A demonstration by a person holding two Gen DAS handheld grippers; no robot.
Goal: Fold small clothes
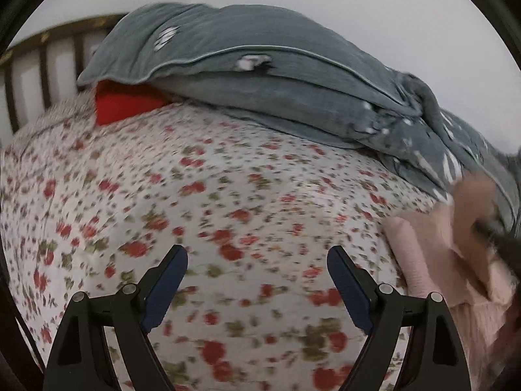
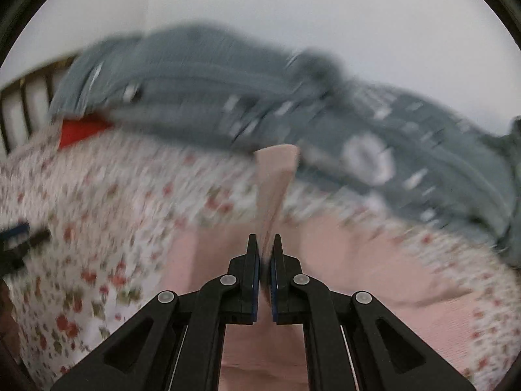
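Note:
A pale pink garment (image 2: 374,260) lies on the flowered bed sheet (image 2: 97,228). My right gripper (image 2: 264,244) is shut on a strip of that pink cloth, which stands up from between the fingers toward the grey bedding. The view is blurred by motion. In the left wrist view the same pink garment (image 1: 436,254) shows at the right edge, with the right gripper's dark tip (image 1: 495,234) blurred over it. My left gripper (image 1: 257,257) hangs open over the bare flowered sheet (image 1: 195,195), with nothing between its fingers.
A heap of grey-blue bedding (image 1: 260,75) runs along the far side of the bed, with a red cushion (image 1: 123,104) tucked under its left end. A wooden slatted headboard (image 1: 42,58) stands at the far left. A white wall rises behind.

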